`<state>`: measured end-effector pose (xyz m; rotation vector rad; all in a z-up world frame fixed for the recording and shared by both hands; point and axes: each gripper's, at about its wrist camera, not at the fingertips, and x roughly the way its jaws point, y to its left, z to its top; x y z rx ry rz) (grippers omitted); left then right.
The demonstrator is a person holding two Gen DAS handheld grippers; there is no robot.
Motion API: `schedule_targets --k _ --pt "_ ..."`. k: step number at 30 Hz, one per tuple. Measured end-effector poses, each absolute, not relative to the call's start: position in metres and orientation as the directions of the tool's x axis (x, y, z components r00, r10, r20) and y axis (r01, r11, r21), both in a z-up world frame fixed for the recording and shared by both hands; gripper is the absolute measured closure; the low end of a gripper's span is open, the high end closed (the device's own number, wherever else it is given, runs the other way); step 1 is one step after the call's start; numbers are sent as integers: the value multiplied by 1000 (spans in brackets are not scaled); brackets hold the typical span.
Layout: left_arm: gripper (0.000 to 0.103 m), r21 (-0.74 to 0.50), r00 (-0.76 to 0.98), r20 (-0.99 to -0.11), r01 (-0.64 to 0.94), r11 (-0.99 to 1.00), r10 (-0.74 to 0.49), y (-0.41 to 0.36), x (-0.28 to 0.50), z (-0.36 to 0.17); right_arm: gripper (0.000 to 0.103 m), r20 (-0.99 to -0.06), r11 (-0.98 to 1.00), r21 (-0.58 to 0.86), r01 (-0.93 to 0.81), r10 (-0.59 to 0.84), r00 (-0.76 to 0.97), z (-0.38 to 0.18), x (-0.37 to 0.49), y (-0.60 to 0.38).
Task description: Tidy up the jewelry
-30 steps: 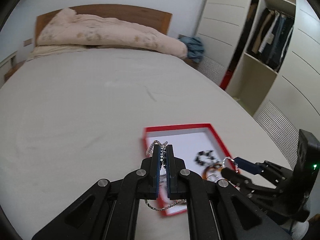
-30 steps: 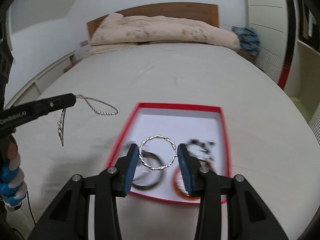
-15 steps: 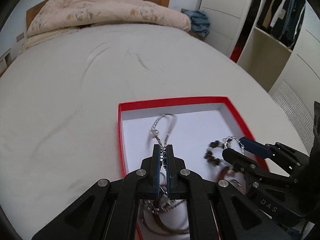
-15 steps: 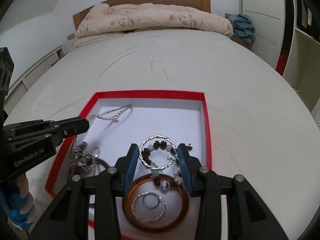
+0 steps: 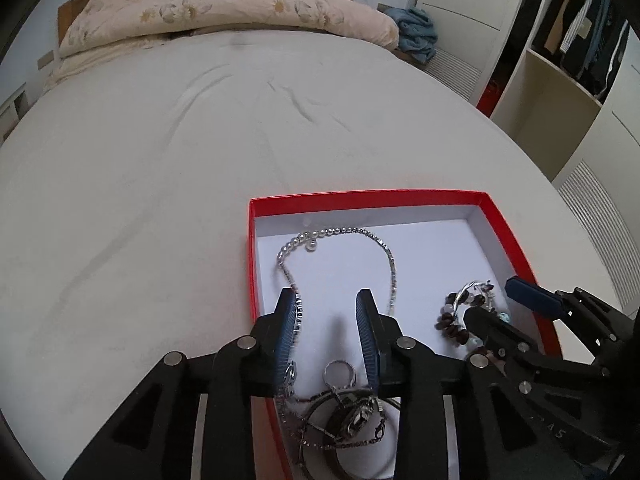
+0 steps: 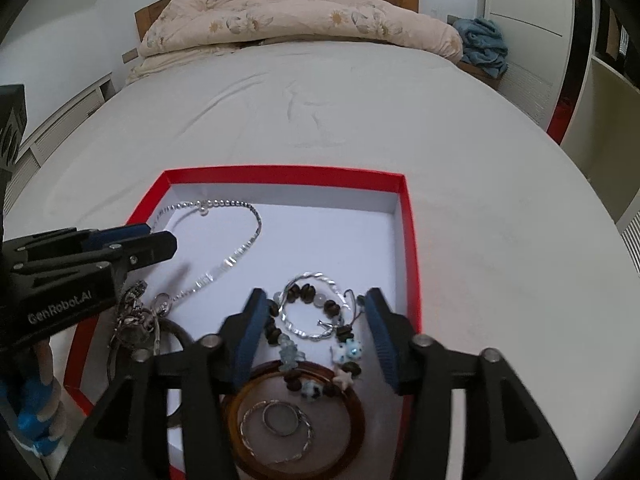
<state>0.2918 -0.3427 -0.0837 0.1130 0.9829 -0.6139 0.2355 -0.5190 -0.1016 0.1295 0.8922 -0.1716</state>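
Room: bedroom, bed (image 5: 160, 160) with white sheet, wardrobe at 2 o'clock.
Box: red box (image 6: 408, 240) on the bed, white inside.
Left tongs (image 5: 328, 332): jaws opening, silver necklace (image 5: 384, 256) released, lying at the box's 10 o'clock.
Right tongs (image 6: 316, 332): jaws opening around a twisted silver bangle (image 6: 308, 308), pads clear of it, atop a beaded bracelet (image 6: 298, 360).

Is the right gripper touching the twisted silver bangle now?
Apart. The right wrist view shows the right gripper opening, with gaps between its pads and the twisted silver bangle lying in the red box.
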Motion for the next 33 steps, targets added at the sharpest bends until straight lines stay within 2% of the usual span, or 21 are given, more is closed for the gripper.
schedule_targets --k 8,10,19,27,33 --pt "58 -174 444 -777 530 830 -446 -321 269 -46 50 -771 972 52 231 -108 628 -79 207 -515" --pt "49 -164 464 -768 525 835 -442 -315 262 -35 50 -768 968 61 245 -111 631 -71 194 -512" --pt "44 -78 553 -732 511 856 -397 -289 215 13 48 -750 955 81 285 -130 648 -33 146 -500" --pt "43 -38 606 -701 495 868 -376 -261 172 47 47 -715 957 85 277 -135 686 5 108 -478" --pt "38 -18 639 -679 478 878 -362 -239 141 68 45 -696 956 90 280 -141 704 27 80 -463"
